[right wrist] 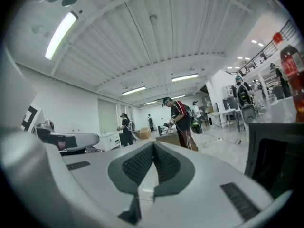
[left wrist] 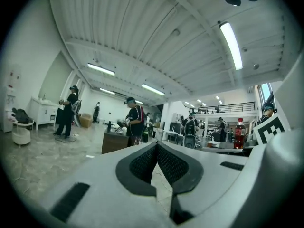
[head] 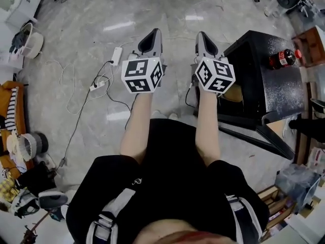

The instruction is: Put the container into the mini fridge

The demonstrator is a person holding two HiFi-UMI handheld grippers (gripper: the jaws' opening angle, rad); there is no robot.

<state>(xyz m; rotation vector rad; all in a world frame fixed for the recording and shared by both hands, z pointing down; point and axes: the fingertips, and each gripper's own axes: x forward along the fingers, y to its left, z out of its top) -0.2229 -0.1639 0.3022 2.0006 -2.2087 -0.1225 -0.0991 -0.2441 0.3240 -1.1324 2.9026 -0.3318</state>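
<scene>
Left claw [head: 153, 32], right claw [head: 201, 34] clenched, empty; mini fridge [head: 261, 75] edge just beside right.

We see a pale grey stone floor [head: 167, 14], polished and glossy with lamp glare; at three o'clock the black box-shaped mini fridge [head: 269, 93] has a finely speckled, faintly shiny top; the dark cola bottle [head: 282, 59] at two o'clock looks like glossy plastic; the left gripper [left wrist: 156, 147] and right gripper [right wrist: 153, 147] have smooth matt grey plastic shells and black rough-textured pads [left wrist: 142, 164]; the person's black garment [head: 172, 172] is matt cloth.
</scene>
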